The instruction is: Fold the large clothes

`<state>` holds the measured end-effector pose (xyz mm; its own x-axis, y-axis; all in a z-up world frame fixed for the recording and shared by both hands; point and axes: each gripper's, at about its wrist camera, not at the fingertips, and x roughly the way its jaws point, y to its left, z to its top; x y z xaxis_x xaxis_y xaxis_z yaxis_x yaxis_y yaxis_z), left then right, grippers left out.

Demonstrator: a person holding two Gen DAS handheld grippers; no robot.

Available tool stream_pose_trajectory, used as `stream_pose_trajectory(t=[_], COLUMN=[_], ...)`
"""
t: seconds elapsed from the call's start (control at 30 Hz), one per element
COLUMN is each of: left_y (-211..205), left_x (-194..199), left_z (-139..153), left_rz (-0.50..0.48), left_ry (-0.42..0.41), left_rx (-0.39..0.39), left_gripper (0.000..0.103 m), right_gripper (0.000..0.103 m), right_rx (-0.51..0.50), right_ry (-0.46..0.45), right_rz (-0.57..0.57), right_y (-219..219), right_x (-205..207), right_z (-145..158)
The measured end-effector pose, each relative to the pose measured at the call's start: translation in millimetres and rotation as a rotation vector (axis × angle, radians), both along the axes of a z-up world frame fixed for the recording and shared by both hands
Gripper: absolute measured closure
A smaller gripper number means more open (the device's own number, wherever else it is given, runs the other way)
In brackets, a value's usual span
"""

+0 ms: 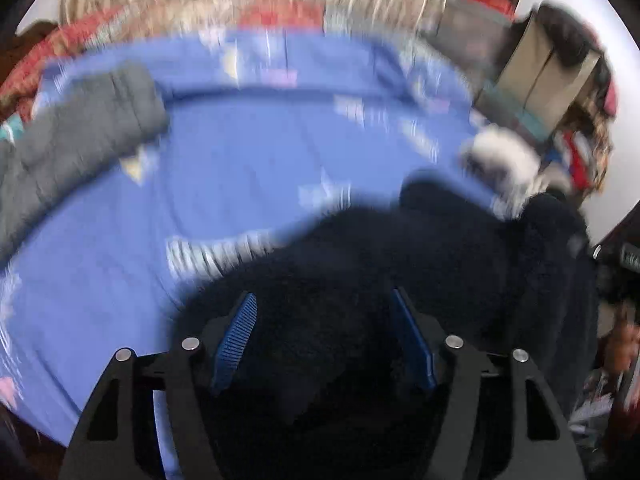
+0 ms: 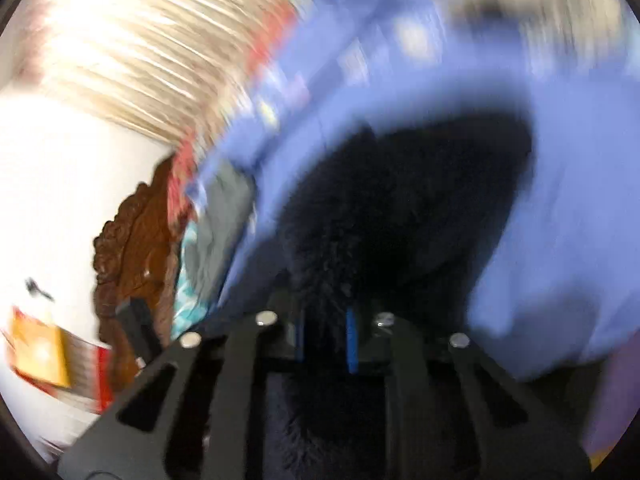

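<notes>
Left wrist view, lower centre: dark fleecy garment (image 1: 400, 264) fills the space under the left gripper (image 1: 324, 340). Its blue pads (image 1: 236, 336) stand spread with the pile between them; not visibly pressed in, so no grip judged.

The garment runs from the bottom centre up toward the right edge of the frame, lying on the blue bedsheet (image 1: 240, 160); long axis lower left to upper right. White furry trim (image 1: 500, 156) sits at its far right end.

Right wrist view: right gripper (image 2: 326, 336) nearly pressed together, pinching a fold of the same dark garment (image 2: 380, 220).

Grey folded garment (image 1: 80, 128) lies at upper left, well apart.

Judgement: the left gripper is placed over the cloth and needs only to close. Heavy blur.
</notes>
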<state>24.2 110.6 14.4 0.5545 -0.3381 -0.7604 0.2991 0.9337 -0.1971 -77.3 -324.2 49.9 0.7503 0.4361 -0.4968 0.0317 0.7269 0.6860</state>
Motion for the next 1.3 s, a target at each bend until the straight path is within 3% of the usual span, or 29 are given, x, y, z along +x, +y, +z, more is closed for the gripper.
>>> stream_pose_trajectory(t=[0.1,0.13,0.17,0.23,0.27,0.33,0.43,0.53,0.6,0.67,0.77,0.87,0.9,1.07,1.13,1.23,1.3], left_y=[25,30,30,25,20,5,-20,-46,-75,-100,-133,-165,-173,-166,-159,-143,-136], left_x=[7,9,10,15,19,29,45,57,60,58,52,42,37,16,2,-13,-13], left_z=[59,71,76,76,69,40,3,-25,-31,-21,-4,2,-2,-16,-13,-6,-7], left_rz=[0.108,0.140,0.153,0.154,0.145,0.113,0.064,0.002,-0.054,-0.108,-0.190,-0.238,-0.242,-0.222,-0.227,-0.183,-0.140], left_ry=[-0.174,-0.211,-0.229,-0.236,-0.214,-0.125,0.001,0.150,0.187,0.172,0.159,0.182,0.223,0.483,0.514,0.488,0.496], left_rx=[-0.001,0.009,0.021,0.049,0.055,0.077,0.079,-0.004,-0.034,-0.048,-0.089,-0.048,-0.043,-0.268,-0.360,-0.360,-0.343], left_gripper=[0.016,0.016,0.016,0.016,0.016,0.016,0.016,0.016,0.016,0.016,0.014,0.011,0.011,0.011,0.011,0.010,0.010], right_gripper=[0.090,0.089,0.077,0.008,0.009,0.010,0.010,0.010,0.010,0.010,0.010,0.010,0.010,0.010,0.010,0.010,0.010], right_rx=[-0.148,-0.255,-0.434,-0.744,-0.759,-0.676,-0.552,-0.436,-0.412,-0.382,-0.410,-0.462,-0.468,-0.509,-0.526,-0.569,-0.548], right_ry=[-0.216,-0.221,-0.191,-0.059,0.000,0.112,0.156,0.189,0.223,0.240,0.216,0.198,0.205,0.248,0.250,0.283,0.315], right_rz=[-0.035,-0.104,-0.221,-0.456,-0.493,-0.541,-0.572,-0.543,-0.514,-0.473,-0.446,-0.437,-0.436,-0.439,-0.428,-0.410,-0.398], right_y=[-56,-69,-80,-105,-115,-141,-146,-126,-110,-96,-82,-87,-92,-128,-139,-152,-161], right_x=[-3,-3,-3,-7,-8,-26,-48,-52,-54,-48,-39,-18,-12,38,57,87,105], right_z=[84,96,101,87,75,40,5,-27,-48,-57,-59,-60,-62,-67,-65,-70,-79])
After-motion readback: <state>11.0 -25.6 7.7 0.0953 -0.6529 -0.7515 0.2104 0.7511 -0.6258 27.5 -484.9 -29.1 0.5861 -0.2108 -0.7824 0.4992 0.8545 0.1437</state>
